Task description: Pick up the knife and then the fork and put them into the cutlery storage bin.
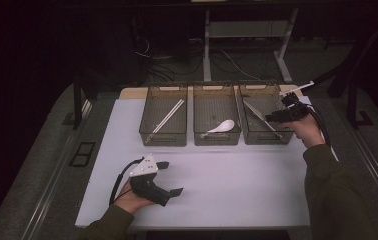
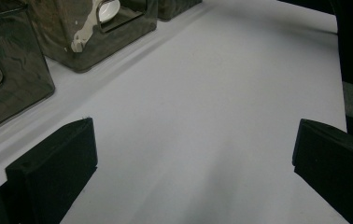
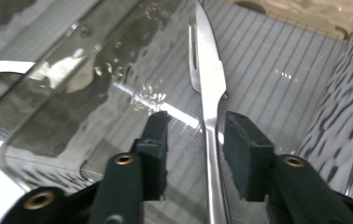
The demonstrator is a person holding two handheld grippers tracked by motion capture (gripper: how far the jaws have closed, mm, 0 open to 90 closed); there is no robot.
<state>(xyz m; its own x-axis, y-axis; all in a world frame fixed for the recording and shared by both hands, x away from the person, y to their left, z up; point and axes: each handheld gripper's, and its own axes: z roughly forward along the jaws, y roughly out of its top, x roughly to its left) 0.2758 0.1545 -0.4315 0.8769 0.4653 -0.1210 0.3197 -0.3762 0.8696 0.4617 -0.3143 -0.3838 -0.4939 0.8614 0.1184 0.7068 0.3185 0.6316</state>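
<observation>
Now I hold my right gripper (image 3: 193, 140) over the right bin (image 1: 253, 134), jaws parted with the knife (image 3: 208, 100) lying loose between them, sorted beside chopsticks (image 1: 165, 120) and spoon (image 1: 222, 126), while my left gripper (image 1: 169, 177) rests open on the worktop (image 1: 237, 185).

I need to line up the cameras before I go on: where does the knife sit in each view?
High view: the knife lies slantwise in the right bin, beside the right gripper.
Right gripper view: knife runs up the middle, between the parted jaws, pads apparently clear of it.
Left gripper view: not in it.
Shared landmark: the white spoon in the middle bin, also in the left gripper view.
</observation>
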